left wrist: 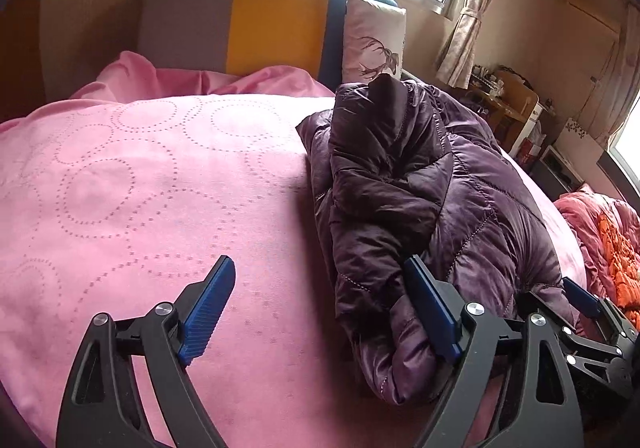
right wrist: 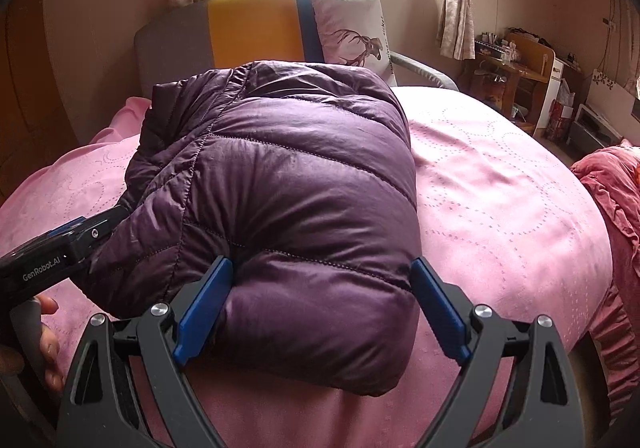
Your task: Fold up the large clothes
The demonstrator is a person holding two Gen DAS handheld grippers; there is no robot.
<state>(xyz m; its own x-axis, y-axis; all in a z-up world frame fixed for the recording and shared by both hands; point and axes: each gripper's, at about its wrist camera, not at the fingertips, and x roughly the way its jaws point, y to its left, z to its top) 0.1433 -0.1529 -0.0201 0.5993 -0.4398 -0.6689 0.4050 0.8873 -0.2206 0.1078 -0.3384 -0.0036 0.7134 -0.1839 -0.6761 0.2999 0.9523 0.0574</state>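
Both hand-held grippers [left wrist: 324, 312] [right wrist: 322, 308] apart—right straddles folded jacket [right wrist: 288, 183], perhaps touching.

bare bedspread [left wrist: 140, 187] left; jacket [left wrist: 420, 207] right

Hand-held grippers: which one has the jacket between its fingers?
The right hand-held gripper: its open fingers straddle the purple jacket. The left hand-held gripper spans mostly bare bedspread.

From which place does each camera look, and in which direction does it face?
Left wrist: sits on the left claw, low over the pink bedspread, facing the headboard; the purple jacket lies at its right, with the right claw beyond.
Right wrist: sits on the right claw, open around the jacket's near end, facing the headboard; the left claw and fingers show at left.
Shared: jacket, bedspread, headboard, deer pillow.
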